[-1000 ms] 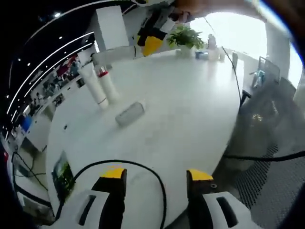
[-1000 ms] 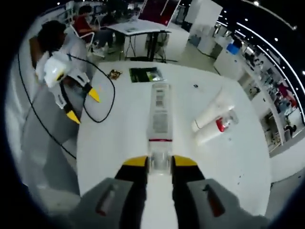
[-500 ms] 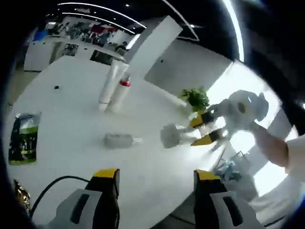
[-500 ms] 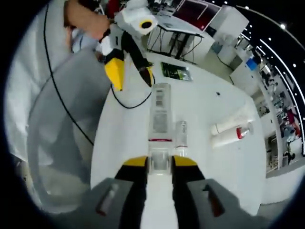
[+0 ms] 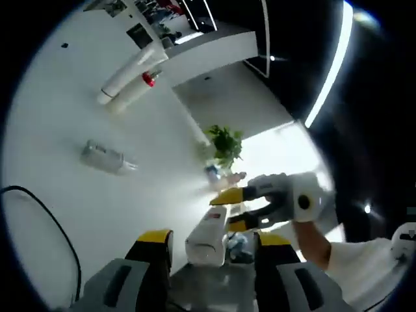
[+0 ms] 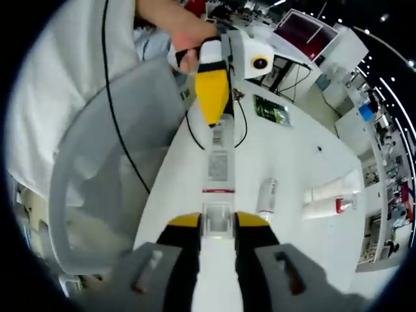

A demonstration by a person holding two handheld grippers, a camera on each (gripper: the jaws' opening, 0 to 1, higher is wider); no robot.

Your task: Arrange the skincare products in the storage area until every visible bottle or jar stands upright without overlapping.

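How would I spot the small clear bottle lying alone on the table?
Start from the big white table in the right gripper view. Two white tubes lie side by side near its far edge; nearer the middle, apart from them, lies the small clear bottle. It is short, transparent and alone, unlike the long white pair.

In the right gripper view, the right tool (image 6: 218,224) grips a long bottle (image 6: 218,166) that reaches forward over the surface (image 6: 286,156), its far end between the tips of the left tool (image 6: 212,97). Right of it a small bottle (image 6: 266,198) lies flat; farther right, two tubes (image 6: 331,198) lie side by side. A leaflet (image 6: 272,110) lies behind.
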